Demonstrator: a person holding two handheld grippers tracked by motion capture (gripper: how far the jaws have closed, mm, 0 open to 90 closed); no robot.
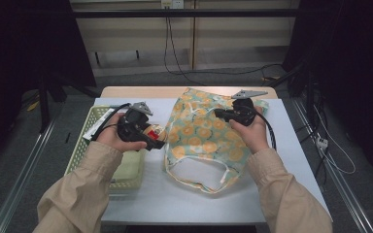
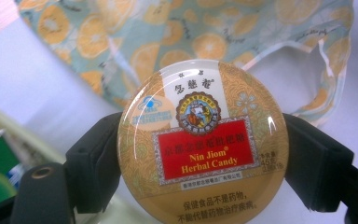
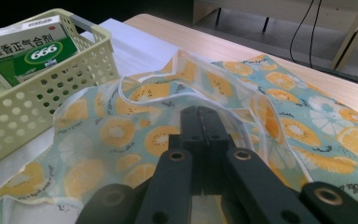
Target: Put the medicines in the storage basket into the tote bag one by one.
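A round gold and red Nin Jiom Herbal Candy tin [image 2: 203, 144] sits clamped between the jaws of my left gripper [image 2: 203, 161], label facing the camera. In the high view that gripper [image 1: 155, 138] holds the tin [image 1: 154, 131] just left of a cloth bag [image 1: 204, 136] printed with orange slices. The bag [image 3: 121, 130] lies flat on the white table cover. My right gripper [image 3: 203, 114] has its jaws pressed together on the bag's upper layer, whose rim stands raised around the tips. Seen from above, the right gripper [image 1: 219, 114] rests over the bag's upper middle.
A pale yellow perforated basket [image 1: 85, 145] stands at the table's left, holding a green and white medicine box [image 3: 25, 51]. The bag's handles [image 1: 218, 179] trail toward the front edge. Cables hang beyond the table's far wooden edge [image 1: 141, 91].
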